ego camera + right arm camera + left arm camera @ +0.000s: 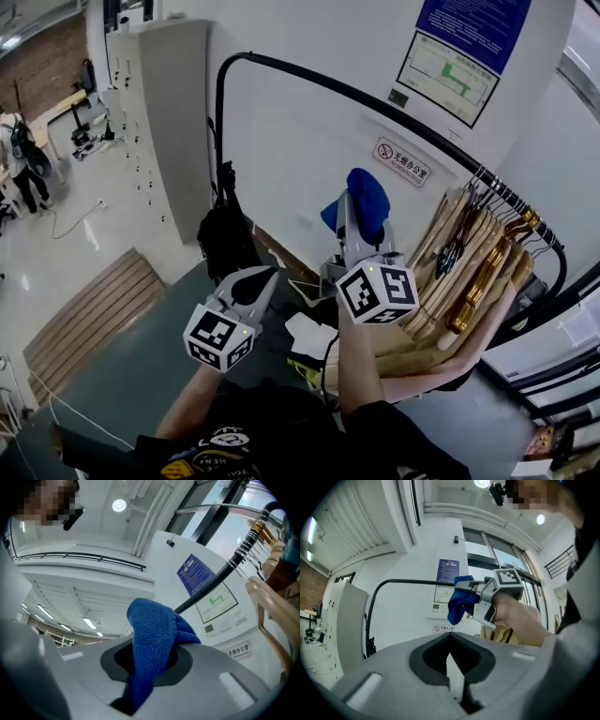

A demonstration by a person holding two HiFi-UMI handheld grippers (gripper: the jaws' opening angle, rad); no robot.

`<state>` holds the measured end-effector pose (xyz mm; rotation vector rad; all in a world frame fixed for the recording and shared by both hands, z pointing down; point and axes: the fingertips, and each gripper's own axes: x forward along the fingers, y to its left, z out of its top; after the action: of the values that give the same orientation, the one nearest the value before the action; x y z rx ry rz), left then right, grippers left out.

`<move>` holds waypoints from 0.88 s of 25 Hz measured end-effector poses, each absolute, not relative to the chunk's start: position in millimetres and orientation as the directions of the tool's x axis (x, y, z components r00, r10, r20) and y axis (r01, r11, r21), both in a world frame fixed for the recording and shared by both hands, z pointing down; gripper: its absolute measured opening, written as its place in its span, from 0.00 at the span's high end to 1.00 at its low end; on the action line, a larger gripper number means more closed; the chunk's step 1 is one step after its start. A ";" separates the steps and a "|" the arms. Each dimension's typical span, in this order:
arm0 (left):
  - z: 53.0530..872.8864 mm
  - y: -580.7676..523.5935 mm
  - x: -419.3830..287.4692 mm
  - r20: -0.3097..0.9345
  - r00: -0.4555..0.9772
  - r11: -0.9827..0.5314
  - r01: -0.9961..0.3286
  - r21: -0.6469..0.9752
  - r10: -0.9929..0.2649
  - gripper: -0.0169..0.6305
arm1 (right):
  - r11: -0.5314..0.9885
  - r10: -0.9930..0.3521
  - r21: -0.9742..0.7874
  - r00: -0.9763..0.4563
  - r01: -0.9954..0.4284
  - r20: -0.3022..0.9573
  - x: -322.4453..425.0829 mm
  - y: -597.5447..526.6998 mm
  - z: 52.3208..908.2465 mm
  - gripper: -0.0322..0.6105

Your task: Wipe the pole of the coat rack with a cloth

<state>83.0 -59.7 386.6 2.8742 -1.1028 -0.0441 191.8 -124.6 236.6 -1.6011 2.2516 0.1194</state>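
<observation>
Cloth (364, 199) (152, 639), blue nubby terry, bunched into a fat fold, sits pinched in the right gripper (357, 217) (147, 670) w/ its jaws clamped on it. It's held up near the rack's pole (375, 98), a thin black round tube w/ a curved corner; contact can't be told. Left gripper (247, 283) (454, 670) is lower, jaws all but together, empty. Wooden hangers (478, 262) crowd the pole's right end.

In the right gripper view the cloth (152, 639) covers the jaw tips and hides the pole (211, 581) where it runs behind. Whether the two touch cannot be told. In the head view the hangers (478, 262) screen the pole's right end, and a black bundle (225, 239) hides its lower left stretch. The poster (464, 47) is cut off at the top edge, and its print is too small to read.
</observation>
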 end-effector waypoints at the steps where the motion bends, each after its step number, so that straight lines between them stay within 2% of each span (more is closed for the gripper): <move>1: 389.6 -68.7 84.1 0.002 0.750 -0.747 -0.660 0.079 -0.662 0.97 | 0.317 -0.897 -0.156 -0.242 -0.935 -0.370 205.3 -131.5 224.8 0.88; 6: 396.3 -102.8 88.3 0.016 0.806 -0.802 -0.590 0.093 -0.591 0.97 | 0.111 -0.899 -0.203 -0.011 -0.973 -0.439 271.6 -149.2 184.2 0.88; 13: 387.9 -157.4 68.8 0.015 0.866 -0.863 -0.499 0.080 -0.500 0.97 | -0.181 -0.856 -0.241 0.274 -0.953 -0.438 340.0 -166.8 170.3 0.88; 16: 380.7 -180.4 48.5 -0.003 0.872 -0.869 -0.489 0.079 -0.490 0.97 | -0.191 -0.866 -0.208 0.264 -0.959 -0.424 324.8 -190.0 169.1 0.88; 22: 372.7 -208.1 6.5 -0.028 0.872 -0.869 -0.484 0.101 -0.489 0.97 | -0.102 -0.917 -0.073 0.122 -0.992 -0.379 241.3 -266.9 163.2 0.87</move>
<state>6.5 -208.1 372.7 2.9509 -0.7683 -0.0799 241.3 -266.9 163.2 -2.0972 1.8661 0.3425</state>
